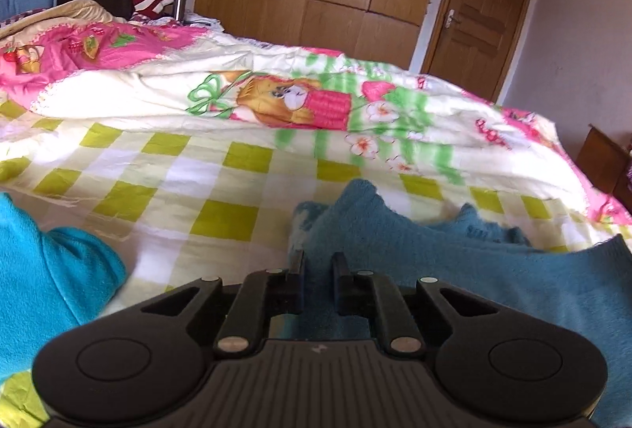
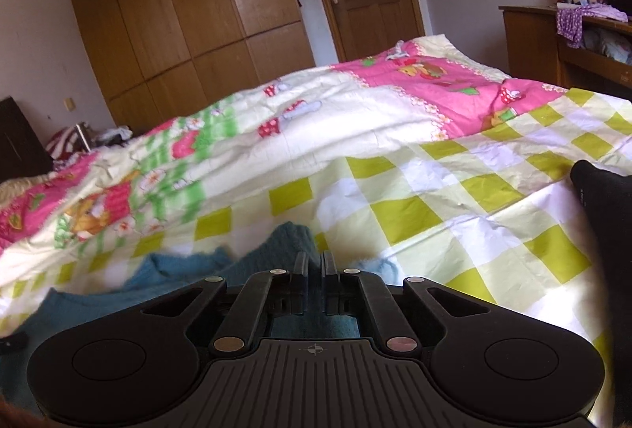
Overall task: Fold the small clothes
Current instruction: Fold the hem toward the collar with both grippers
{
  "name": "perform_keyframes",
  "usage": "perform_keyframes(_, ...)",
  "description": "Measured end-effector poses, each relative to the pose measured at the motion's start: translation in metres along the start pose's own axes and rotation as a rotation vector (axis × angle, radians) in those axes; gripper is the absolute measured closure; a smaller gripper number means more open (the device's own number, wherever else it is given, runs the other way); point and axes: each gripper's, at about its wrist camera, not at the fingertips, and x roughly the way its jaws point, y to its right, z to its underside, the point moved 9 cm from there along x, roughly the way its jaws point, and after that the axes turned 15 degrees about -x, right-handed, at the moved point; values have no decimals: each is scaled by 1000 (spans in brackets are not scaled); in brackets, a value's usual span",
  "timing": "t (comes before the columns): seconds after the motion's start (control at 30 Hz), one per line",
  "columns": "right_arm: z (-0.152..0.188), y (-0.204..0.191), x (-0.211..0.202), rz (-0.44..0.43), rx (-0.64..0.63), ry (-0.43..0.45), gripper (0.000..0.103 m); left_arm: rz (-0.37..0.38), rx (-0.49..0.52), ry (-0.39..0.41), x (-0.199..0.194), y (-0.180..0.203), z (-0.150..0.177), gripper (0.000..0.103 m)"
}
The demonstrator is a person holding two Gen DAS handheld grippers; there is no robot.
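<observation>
Black sock (image 2: pixel 604 214) shows beside right tool (image 2: pixel 315 262) only.

You have two tools: the left tool (image 1: pixel 318 262) and the right tool (image 2: pixel 315 262). One teal garment (image 1: pixel 454 262), one bright blue garment (image 1: pixel 47 262), one black garment (image 2: pixel 608 214), one bed (image 1: pixel 221 187).

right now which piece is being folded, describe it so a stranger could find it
Start at the bed's green-and-white checked sheet, near its front edge. The fuzzy dark teal knit garment lies there, pinched by both grippers. It is duller and woollier than the bright turquoise fleece beside it.
</observation>
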Motion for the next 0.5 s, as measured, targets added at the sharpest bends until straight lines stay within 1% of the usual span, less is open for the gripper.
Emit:
perform_keyframes(0.03,10,4,9,22,10,-35,98,-31,-6,-21,12,-7,7,73)
perform_keyframes(0.07,17,5,11,22,16,-41,98,-35,-20,-34,17,-12,11,71)
perform_keyframes(0.17,23,4,0,26,-14,-9,97,-33,-8,-19,12,-14,11,65)
perform_keyframes(0.23,22,4,-9,20,-41,4,89,-44,41,-12,7,-10,8,60)
perform_keyframes(0.3,17,6,-26,-13,-18,29,85,-42,49,-6,1,-9,5,59)
perform_keyframes(0.33,16,7,-35,-41,-6,38,73,-36,44,-2,-3,-9,3,59)
perform_keyframes(0.37,16,8,-44,-61,5,44,65,-37,43,2,-7,-9,2,59)
perform_keyframes(0.4,18,9,-55,-74,8,51,51,-42,53,7,-11,-10,2,58)
perform_keyframes(0.43,22,9,-65,-82,3,54,45,-45,73,12,-15,-10,3,58)
perform_keyframes(0.47,27,7,-74,-89,-2,47,44,-48,92,17,-20,-9,6,55)
perform_keyframes(0.5,35,4,-81,-100,-8,42,40,-45,110,19,-25,-7,10,50)
